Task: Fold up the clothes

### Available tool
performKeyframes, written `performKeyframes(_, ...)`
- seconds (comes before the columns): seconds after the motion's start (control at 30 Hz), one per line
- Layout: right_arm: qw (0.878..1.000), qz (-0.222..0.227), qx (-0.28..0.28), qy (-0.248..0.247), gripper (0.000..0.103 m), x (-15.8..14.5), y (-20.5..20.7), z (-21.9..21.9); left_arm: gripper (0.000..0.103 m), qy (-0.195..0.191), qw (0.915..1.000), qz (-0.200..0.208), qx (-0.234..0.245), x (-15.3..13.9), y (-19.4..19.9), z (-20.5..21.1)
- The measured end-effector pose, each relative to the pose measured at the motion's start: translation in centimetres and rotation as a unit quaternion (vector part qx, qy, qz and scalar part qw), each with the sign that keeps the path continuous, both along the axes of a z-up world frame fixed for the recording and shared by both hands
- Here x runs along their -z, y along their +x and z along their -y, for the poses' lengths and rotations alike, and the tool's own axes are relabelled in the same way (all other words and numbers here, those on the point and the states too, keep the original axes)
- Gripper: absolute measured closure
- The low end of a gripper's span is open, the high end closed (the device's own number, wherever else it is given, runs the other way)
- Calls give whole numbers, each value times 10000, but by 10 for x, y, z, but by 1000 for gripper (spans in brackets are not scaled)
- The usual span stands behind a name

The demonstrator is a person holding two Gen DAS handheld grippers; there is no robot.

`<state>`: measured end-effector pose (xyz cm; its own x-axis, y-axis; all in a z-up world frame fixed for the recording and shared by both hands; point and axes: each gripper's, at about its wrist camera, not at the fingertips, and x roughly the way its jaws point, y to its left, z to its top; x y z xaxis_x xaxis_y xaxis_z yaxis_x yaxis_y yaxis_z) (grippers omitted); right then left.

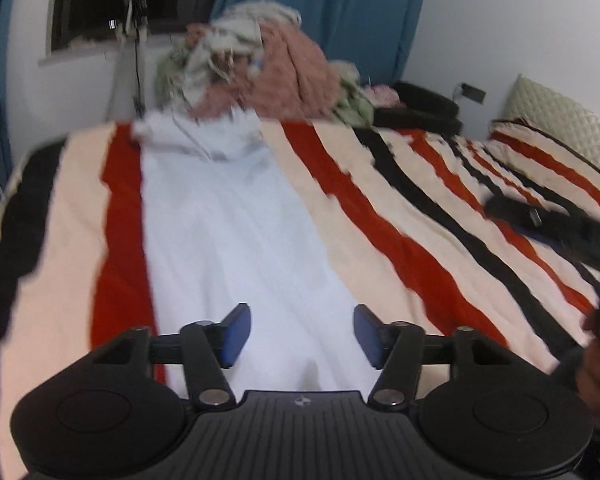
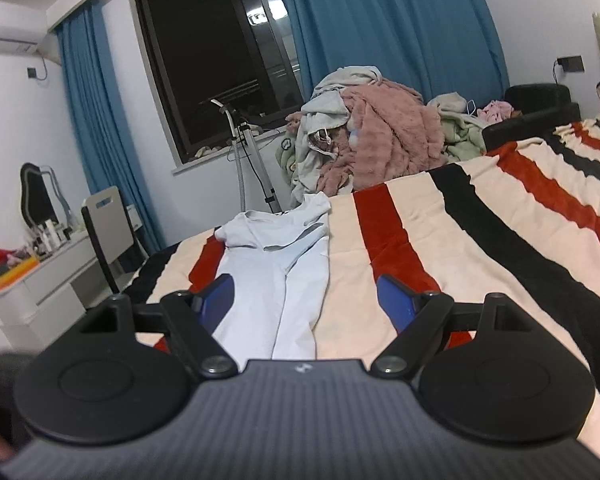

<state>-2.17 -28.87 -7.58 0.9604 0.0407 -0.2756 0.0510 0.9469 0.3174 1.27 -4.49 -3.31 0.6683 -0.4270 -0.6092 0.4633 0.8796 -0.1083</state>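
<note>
— What's under my left gripper [image 1: 302, 334]?
— I see its blue pads apart above the pale trousers [image 1: 228, 232], nothing between them.
— And at twelve o'clock?
— The clothes pile [image 1: 260, 68] beyond the striped blanket [image 1: 400, 216]; I can't make out detail, it's blurred.

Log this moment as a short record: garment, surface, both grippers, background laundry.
garment: white trousers, laid out lengthwise on the bed, legs together, waist end toward the far edge
surface: striped blanket in cream, red and black
left gripper: open above the trousers, nothing between the pads
right gripper: open over the leg ends, holding nothing
background: heap of unfolded clothes beyond the bed, below blue curtains
</note>
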Motion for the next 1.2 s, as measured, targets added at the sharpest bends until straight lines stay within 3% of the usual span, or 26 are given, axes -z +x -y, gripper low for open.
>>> performKeyframes(0.1, 10000, -32, -10, -90, 22, 3, 2, -6, 21, -110, 9994, 225, -249, -6, 11, -9)
performKeyframes(0.17, 9999, -48, -16, -160, 22, 5, 3, -11, 19, -144, 9983, 428, -362, -4, 12, -14)
performKeyframes(0.3, 9997, -65, -22, -254, 22, 7, 8, -18, 5, -188, 9956, 748, -526, 3, 5, -25)
performKeyframes(0.43, 9995, -125, -67, -295, 23, 10, 15, -24, 3, -367, 9938, 817, -665, 9, -1, -40)
performKeyframes(0.77, 9988, -284, -57, -404, 23, 11, 45, -43, 3, -350, 9926, 588, -1003, 22, 6, -50)
performKeyframes(1.0, 9998, -164, -10, -60, 23, -1, 108, -38, 3, -494, 9882, 356, -1403, 30, 18, -60)
performKeyframes(1.2, 9982, -348, -141, 478, 32, 22, 187, -6, 3, -624, 9827, 451, -1687, 29, 20, -62)
